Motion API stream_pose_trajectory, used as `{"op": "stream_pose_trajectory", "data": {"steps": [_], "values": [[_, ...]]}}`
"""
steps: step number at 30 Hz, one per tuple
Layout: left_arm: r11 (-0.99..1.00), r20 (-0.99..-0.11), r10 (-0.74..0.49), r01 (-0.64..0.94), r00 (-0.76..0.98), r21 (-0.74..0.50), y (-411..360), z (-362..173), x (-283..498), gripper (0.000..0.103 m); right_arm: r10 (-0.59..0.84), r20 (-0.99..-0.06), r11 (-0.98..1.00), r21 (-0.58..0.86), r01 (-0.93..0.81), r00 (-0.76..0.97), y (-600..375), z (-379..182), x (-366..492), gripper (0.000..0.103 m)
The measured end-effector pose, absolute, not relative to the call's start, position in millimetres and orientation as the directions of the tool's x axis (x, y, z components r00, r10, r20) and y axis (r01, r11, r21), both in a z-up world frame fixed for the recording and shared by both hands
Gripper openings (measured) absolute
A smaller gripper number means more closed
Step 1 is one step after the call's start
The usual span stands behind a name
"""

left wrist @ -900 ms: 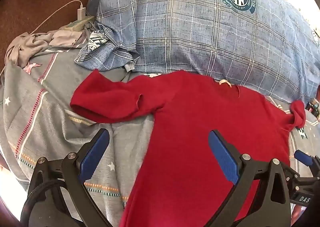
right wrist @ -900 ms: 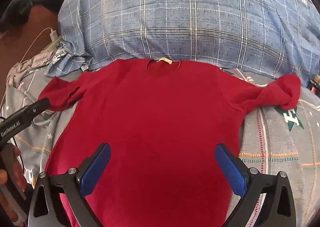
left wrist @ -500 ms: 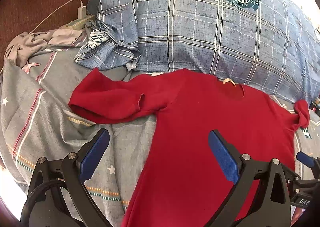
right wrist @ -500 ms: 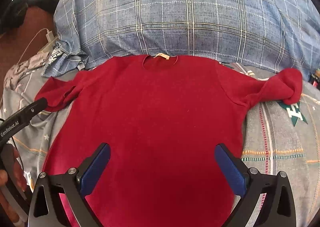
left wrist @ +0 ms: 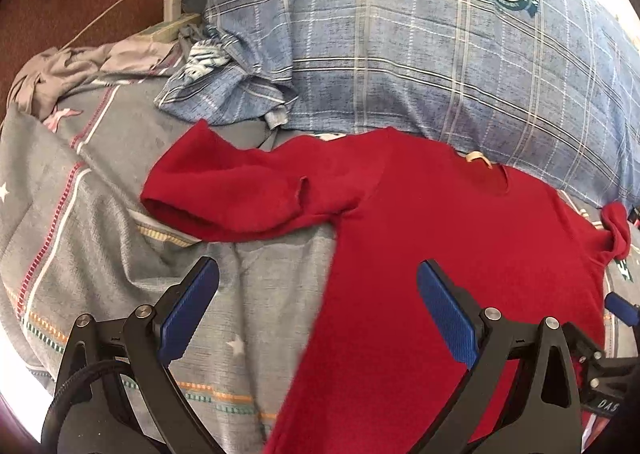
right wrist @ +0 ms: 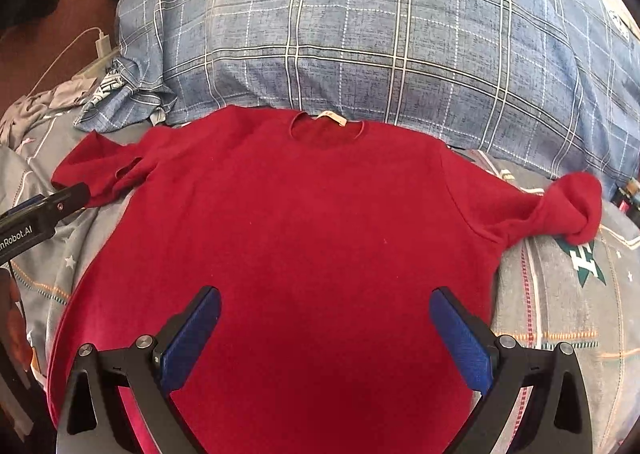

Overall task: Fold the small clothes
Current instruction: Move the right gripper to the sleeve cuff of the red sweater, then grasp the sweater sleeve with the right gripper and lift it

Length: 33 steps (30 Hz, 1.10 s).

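Observation:
A small red T-shirt [right wrist: 320, 221] lies flat, front up, on the grey bedsheet [left wrist: 100, 213], its collar with a tag [right wrist: 330, 117] toward the pillow. Its left sleeve [left wrist: 224, 193] lies spread out; its right sleeve [right wrist: 568, 209] is bunched and curled. My left gripper [left wrist: 316, 306] is open and empty, above the shirt's left edge below the left sleeve. My right gripper [right wrist: 324, 330] is open and empty, above the shirt's lower middle. The left gripper's tip also shows in the right wrist view [right wrist: 44, 209].
A large blue plaid pillow [right wrist: 380, 33] lies behind the shirt. A crumpled grey garment [left wrist: 72, 69] and a white charger with cable [left wrist: 172, 5] sit at the far left by the brown floor. The patterned sheet extends on both sides.
Both grippers have drawn back a little toward the shirt's hem, so the shirt appears slightly farther. Both stay open. The shirt has not moved.

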<state>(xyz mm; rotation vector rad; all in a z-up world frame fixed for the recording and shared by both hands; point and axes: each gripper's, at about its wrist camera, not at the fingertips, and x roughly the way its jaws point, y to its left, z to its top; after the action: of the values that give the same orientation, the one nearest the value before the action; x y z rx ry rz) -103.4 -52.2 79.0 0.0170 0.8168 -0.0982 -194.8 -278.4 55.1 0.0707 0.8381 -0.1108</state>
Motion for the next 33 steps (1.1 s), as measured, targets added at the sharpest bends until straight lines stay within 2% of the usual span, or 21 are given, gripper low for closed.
{"op": "stream_pose_trajectory", "data": {"steps": [12,15,17,20,25,31,33], "values": [[0.998,-0.764,-0.05,0.009,0.643,-0.057,-7,73,-73,0.1,-0.022,-0.748,0.995,0.048,0.087,0.663,-271,57,-177,0.1],[0.998,-0.771,-0.059,0.008,0.634,-0.069,-5,75,-65,0.1,0.012,-0.75,0.996,0.066,0.057,0.661,-266,58,-170,0.089],[0.997,-0.769,-0.056,-0.007,0.637,-0.078,-2,77,-63,0.1,0.075,-0.75,0.993,0.114,0.017,0.657,-259,60,-161,0.084],[0.998,-0.767,0.005,-0.056,0.641,-0.04,5,75,-63,0.1,0.187,-0.729,0.979,0.193,-0.065,0.658,-244,66,-143,0.079],[0.995,-0.762,0.061,-0.1,0.645,-0.005,14,66,-62,0.1,0.321,-0.704,0.947,0.25,-0.203,0.633,-201,75,-100,0.064],[0.994,-0.768,0.066,-0.109,0.637,-0.005,22,52,-59,0.1,0.408,-0.71,0.912,0.287,-0.292,0.574,-148,69,-53,0.053],[0.994,-0.776,0.071,-0.105,0.627,0.007,22,47,-57,0.1,0.427,-0.719,0.903,0.307,-0.301,0.549,-134,62,-34,0.053]]}}
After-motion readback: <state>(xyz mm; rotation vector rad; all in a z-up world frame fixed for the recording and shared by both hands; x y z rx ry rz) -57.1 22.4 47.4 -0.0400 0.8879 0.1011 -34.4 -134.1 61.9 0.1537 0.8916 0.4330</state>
